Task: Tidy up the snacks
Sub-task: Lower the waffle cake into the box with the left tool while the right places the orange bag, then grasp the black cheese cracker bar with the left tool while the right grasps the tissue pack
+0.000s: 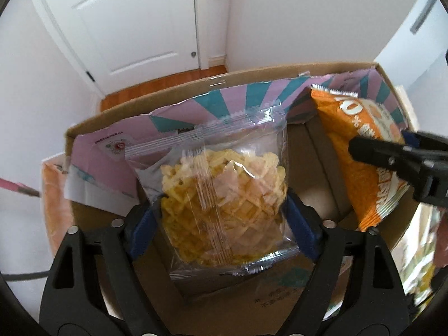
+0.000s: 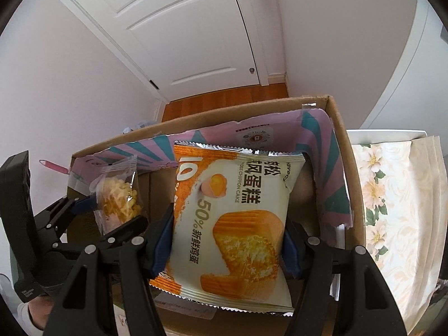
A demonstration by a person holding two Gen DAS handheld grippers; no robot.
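Grippers are hanging over one cardboard box [image 1: 173,95]. The left gripper [image 1: 224,218] is standing wide, its blue pads [image 1: 145,224] flanking a clear packet of waffle crisps [image 1: 224,196] (whether they are still pressing it I cannot tell). The right gripper [image 2: 226,240] is clamping an orange chiffon cake packet [image 2: 238,224]. Torn pink-and-teal packaging [image 2: 322,151] is lining the box. Beyond are lying a wooden floor [image 2: 224,95], one white door [image 2: 182,28] and a floral cloth [image 2: 392,196] on the right.

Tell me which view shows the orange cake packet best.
Right wrist: the orange cake packet faces the lens with print readable, between the right tool. Left wrist shows only its edge-on side, partly covered.
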